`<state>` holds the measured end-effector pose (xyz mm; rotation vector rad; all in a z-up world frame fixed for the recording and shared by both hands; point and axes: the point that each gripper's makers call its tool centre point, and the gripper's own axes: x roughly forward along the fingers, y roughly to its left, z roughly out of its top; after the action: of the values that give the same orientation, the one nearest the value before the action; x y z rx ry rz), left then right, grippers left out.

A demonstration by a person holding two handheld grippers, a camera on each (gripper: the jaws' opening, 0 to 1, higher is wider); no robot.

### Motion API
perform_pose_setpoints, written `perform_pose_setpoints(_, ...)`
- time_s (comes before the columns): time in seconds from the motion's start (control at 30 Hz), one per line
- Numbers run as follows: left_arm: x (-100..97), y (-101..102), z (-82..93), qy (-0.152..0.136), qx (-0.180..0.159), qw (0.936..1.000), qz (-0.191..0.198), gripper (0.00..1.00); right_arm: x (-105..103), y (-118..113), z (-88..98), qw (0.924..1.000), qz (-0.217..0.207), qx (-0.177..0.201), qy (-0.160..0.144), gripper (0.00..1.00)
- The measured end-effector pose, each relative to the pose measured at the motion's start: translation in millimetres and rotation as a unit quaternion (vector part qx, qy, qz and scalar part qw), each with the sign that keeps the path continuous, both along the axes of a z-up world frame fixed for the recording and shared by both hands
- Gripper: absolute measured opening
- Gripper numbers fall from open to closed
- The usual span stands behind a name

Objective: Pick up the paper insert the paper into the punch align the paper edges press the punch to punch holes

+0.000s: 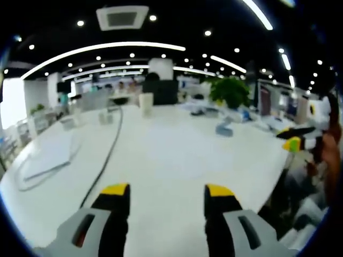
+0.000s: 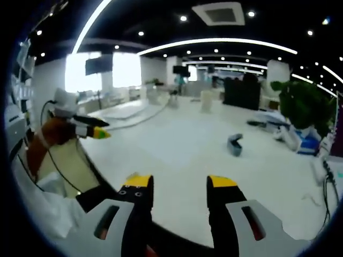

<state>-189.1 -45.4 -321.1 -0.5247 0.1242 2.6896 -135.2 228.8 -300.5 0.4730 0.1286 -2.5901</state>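
Two grippers wide apart, holding nothing: left [image 1: 166,194] | right [image 2: 179,184] | punch [image 2: 235,144] on table [image 2: 177,144] | no legible writing

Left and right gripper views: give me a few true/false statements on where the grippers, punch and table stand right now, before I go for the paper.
1. The left gripper is open with nothing between its jaws. True.
2. The right gripper is shut on a sheet of paper. False: it is open and holds nothing.
3. The punch stands on the white table, apart from both grippers. True.
4. A black cable runs across the table in the left gripper view. True.
5. The punch sits between the right gripper's jaws. False: it is farther out on the table, beyond the jaws.
6. The green plant stands at the table's near edge. False: it is at the far side.
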Motion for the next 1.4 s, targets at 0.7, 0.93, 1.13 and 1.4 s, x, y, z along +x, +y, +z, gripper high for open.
perform_pose_setpoints(0.7,-33.7,11,-10.6,-0.009,0.011,0.9999,-0.008,0.55,-46,-21,-20.4,0.9998,-0.005,0.008,-0.016,0.42)
perform_pose_setpoints(0.93,-40.8,15,-11.6,-0.007,0.008,0.9999,-0.010,0.55,-53,-28,-18.4,0.9999,-0.004,0.002,-0.013,0.42)
perform_pose_setpoints(1.13,-46.9,13,-13.3,-0.005,0.005,0.9999,-0.008,0.55,-61,-31,-20.9,0.9999,-0.006,0.001,-0.013,0.42)
perform_pose_setpoints(1.4,-63.4,17,-19.4,-0.007,0.000,0.9999,-0.009,0.55,-82,-36,-44.3,0.9994,-0.006,-0.002,-0.035,0.42)
